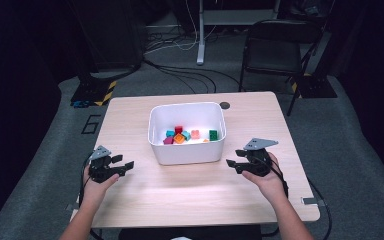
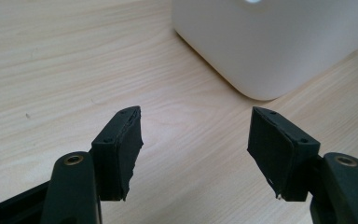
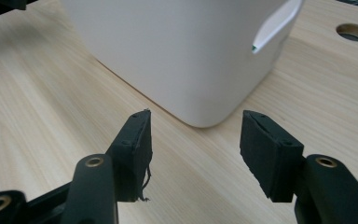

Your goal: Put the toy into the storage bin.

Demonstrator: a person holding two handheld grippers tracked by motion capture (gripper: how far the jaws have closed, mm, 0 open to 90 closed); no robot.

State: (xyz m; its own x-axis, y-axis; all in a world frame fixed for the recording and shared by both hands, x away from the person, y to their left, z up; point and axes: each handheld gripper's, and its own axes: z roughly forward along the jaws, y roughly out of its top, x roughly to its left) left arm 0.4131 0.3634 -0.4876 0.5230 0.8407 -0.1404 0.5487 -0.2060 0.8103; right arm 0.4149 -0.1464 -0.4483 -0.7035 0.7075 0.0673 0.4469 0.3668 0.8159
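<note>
High view: left tongs (image 1: 125, 167) and right tongs (image 1: 234, 164) sit low over the tabletop (image 1: 190, 192), one at each front corner of the white bin (image 1: 187, 150), tips turned inward toward it. Bin lies between the two tongs, near both, touching neither. Inside the bin, beyond the tips: small coloured blocks (image 1: 190, 135) in red, teal, orange, pink and green, bunched on its floor.

Left gripper view: left tongs (image 2: 196, 140) spread wide, nothing between the pads, bare wood under the gap. A rounded bin (image 2: 270, 46) corner stands ahead and to the right of the tips, clear of them.

Right gripper view: right tongs (image 3: 196, 140) also open, somewhat less wide, gripping nothing. Bin (image 3: 177, 56) corner straight ahead of the gap, just beyond the tips, not touching. A round hole (image 3: 355, 32) in the tabletop shows far to the right, past the bin.
</note>
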